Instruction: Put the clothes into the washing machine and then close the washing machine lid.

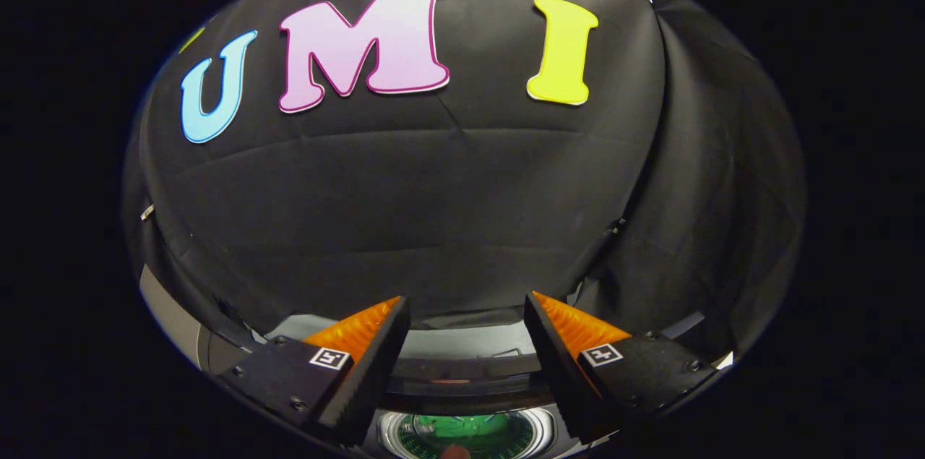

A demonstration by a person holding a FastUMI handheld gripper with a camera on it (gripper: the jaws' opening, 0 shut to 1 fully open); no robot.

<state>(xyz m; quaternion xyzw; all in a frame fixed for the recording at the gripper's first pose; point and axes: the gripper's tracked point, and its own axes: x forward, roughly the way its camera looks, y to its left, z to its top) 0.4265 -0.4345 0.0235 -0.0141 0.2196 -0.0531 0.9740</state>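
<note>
My gripper (466, 303) stands open, its two fingers spread wide with nothing between them. Below and between the fingers lies the washing machine (462, 372), seen from above. Its round drum opening (466, 434) shows a metal rim and something green inside; I cannot tell what the green thing is. The dark curved lid (462, 390) stands raised just behind the opening. The gripper is held high, pointing mostly at the booth's wall beyond the machine.
The black cloth wall (448, 213) hangs close behind the machine and folds round on the right. A pale grey surface (170, 314) shows to the left of the machine.
</note>
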